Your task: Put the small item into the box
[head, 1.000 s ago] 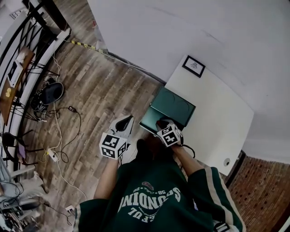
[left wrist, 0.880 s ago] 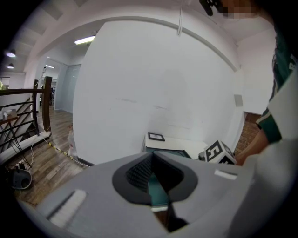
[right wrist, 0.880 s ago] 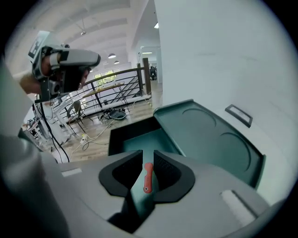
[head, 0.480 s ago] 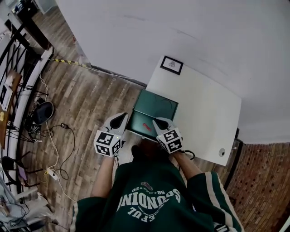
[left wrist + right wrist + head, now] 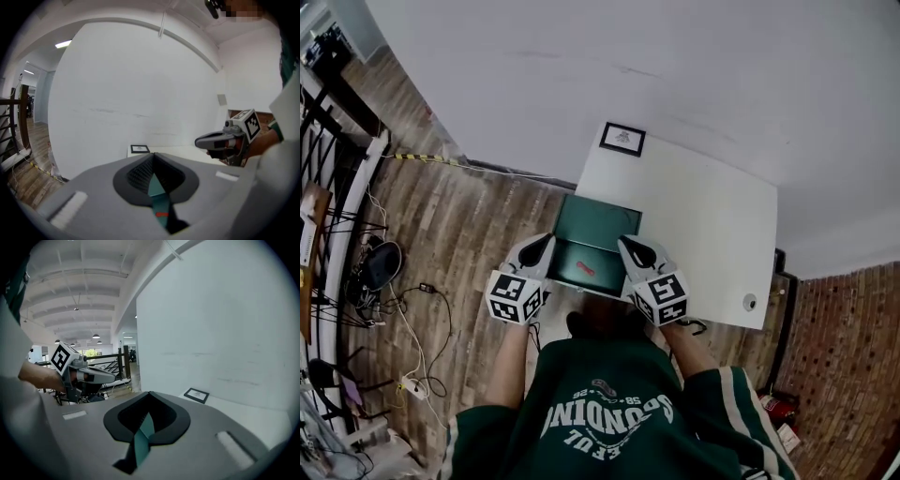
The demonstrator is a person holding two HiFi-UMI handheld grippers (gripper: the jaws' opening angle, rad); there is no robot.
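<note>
A dark green box (image 5: 567,274) stands open at the near left corner of the white table (image 5: 703,225), its lid (image 5: 598,220) folded back. The small red item (image 5: 588,269) lies on the box floor. My left gripper (image 5: 546,241) hovers at the box's left edge and my right gripper (image 5: 625,244) at its right edge; both are shut and hold nothing. Through the left gripper (image 5: 153,154) jaws' lower gap I see the green box (image 5: 156,187) and the red item (image 5: 161,214). Under the right gripper (image 5: 150,393) a strip of box (image 5: 143,434) shows.
A black-framed card (image 5: 622,139) lies at the table's far left corner, and a small round fitting (image 5: 750,302) sits near its right front corner. A white wall rises behind the table. Wooden floor with cables (image 5: 412,309) and a railing lies to the left.
My right gripper has drawn back from over the box to its right edge, and the red item now lies uncovered inside. My left gripper has come closer to the box's left edge.
</note>
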